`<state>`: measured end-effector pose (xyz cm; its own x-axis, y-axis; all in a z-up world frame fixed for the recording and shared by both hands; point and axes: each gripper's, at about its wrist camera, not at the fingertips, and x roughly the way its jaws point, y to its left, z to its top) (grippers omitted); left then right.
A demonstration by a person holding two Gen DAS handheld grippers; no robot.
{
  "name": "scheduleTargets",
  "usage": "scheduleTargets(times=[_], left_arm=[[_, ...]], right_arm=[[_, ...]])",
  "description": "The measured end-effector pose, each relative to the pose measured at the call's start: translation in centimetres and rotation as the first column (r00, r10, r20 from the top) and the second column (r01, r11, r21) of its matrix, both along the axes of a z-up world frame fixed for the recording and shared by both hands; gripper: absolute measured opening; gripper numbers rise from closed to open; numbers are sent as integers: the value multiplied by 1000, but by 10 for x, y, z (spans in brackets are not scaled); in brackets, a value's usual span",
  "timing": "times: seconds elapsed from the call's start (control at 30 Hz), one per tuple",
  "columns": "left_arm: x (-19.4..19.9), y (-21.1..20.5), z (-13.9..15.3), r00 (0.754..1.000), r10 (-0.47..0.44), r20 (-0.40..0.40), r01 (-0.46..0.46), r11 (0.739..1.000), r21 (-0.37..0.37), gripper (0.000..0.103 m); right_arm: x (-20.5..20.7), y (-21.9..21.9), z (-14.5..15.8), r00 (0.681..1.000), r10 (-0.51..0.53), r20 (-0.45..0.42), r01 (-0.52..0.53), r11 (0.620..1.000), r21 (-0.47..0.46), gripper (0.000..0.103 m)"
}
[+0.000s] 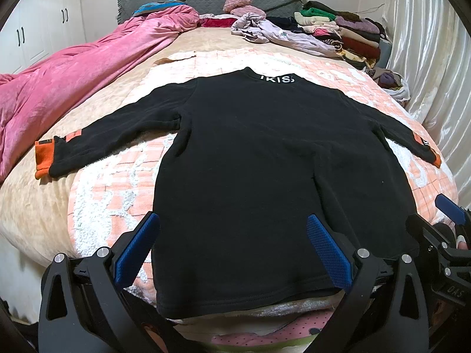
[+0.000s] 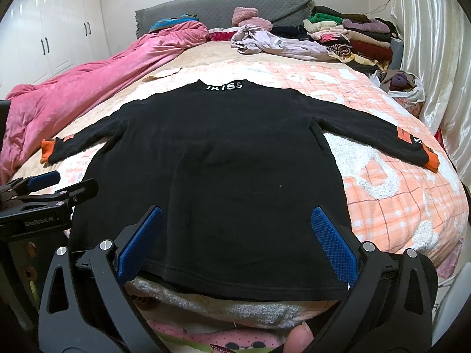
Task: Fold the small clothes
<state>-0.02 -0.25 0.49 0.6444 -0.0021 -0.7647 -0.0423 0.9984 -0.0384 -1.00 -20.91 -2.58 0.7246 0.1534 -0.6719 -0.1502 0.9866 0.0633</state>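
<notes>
A small black long-sleeved top [image 1: 250, 158] [image 2: 223, 164] lies flat on the bed, collar with white letters at the far end, both sleeves spread out, orange cuffs [image 1: 43, 158] [image 2: 432, 161] at their ends. My left gripper [image 1: 232, 229] stands open over the hem's left part, blue pads wide apart, nothing between them. My right gripper [image 2: 235, 223] is open too, over the hem's right part. Each gripper shows at the edge of the other's view: the right gripper [image 1: 450, 206], the left gripper [image 2: 44, 179].
An orange-and-white checked blanket [image 1: 117, 182] [image 2: 391, 194] lies under the top. A pink quilt [image 1: 73, 79] is bunched along the left. Stacks of folded clothes [image 1: 347, 35] and a lilac garment [image 2: 279, 44] lie at the headboard end. A curtain [image 2: 435, 58] hangs on the right.
</notes>
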Motion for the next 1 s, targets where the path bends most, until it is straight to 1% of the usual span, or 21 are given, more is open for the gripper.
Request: scheduleTargets(times=[0.73, 0.8, 1.0], left_arm=[[3, -2, -4, 1000, 2, 1, -2, 1000, 7, 99], [4, -2, -4, 1000, 3, 0, -3, 1000, 7, 99], [16, -4, -4, 1000, 8, -4, -8, 1000, 4, 99]], right_arm=[[3, 2, 0, 1000, -1, 0, 1, 1000, -3, 95], [4, -6, -1, 1000, 1, -1, -1, 1000, -2, 95], [6, -6, 2, 1000, -10, 16, 10, 1000, -8, 95]])
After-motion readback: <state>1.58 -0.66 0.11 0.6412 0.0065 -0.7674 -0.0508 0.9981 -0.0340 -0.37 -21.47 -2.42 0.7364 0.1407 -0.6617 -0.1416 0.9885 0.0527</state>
